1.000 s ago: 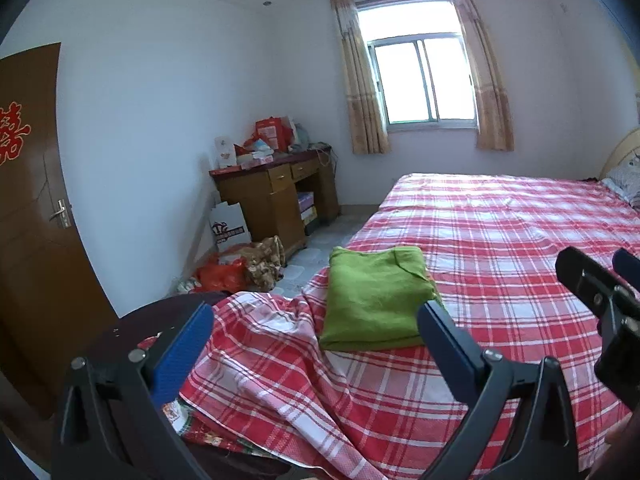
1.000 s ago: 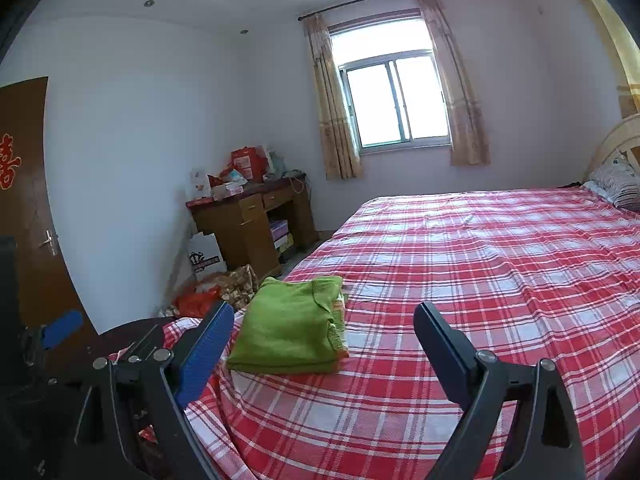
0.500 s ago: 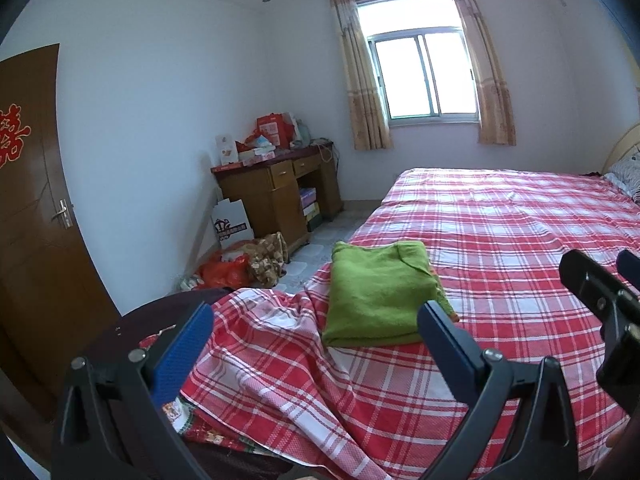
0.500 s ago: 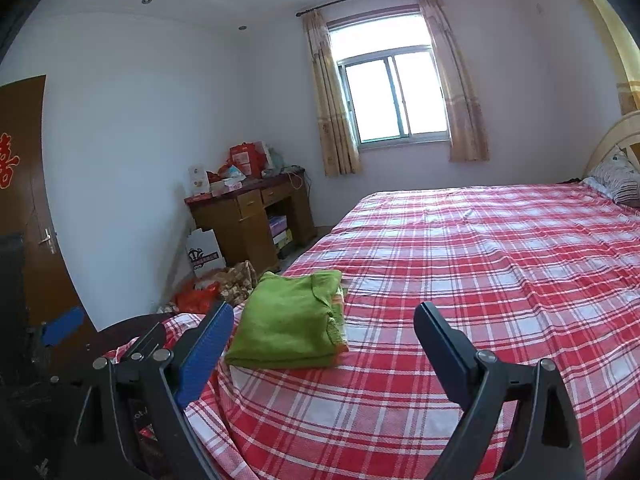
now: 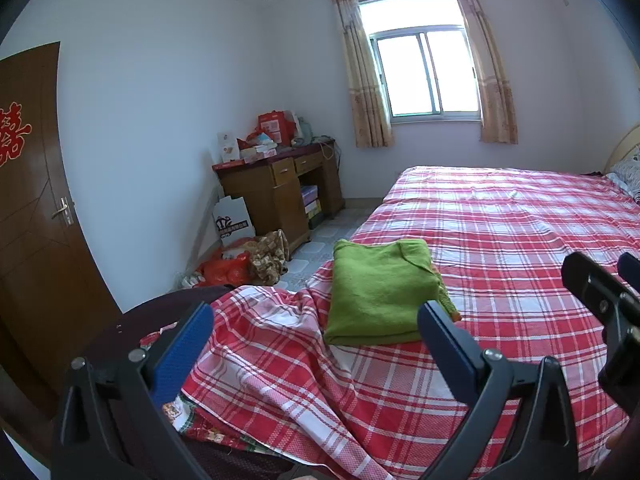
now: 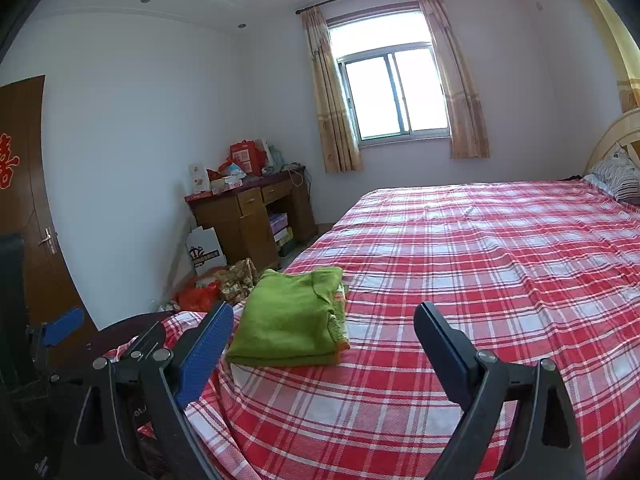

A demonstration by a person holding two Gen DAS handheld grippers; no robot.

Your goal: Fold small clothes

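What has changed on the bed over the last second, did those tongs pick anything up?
Nothing was picked up or let go. Both views drift slightly, so the left tongs and right tongs shifted a little. Both stay open and empty, and the folded green garment lies where it was on the checked bedsheet.

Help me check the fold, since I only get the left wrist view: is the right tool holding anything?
Observer: No. In the right wrist view the right tool is open, with nothing between its fingers.
Operator: Good. What does the folded piece look like on the side turned away from my camera?
Observer: The green garment lies folded on the bed. Its right edge shows orange trim and a pale patterned layer stacked in with the green.
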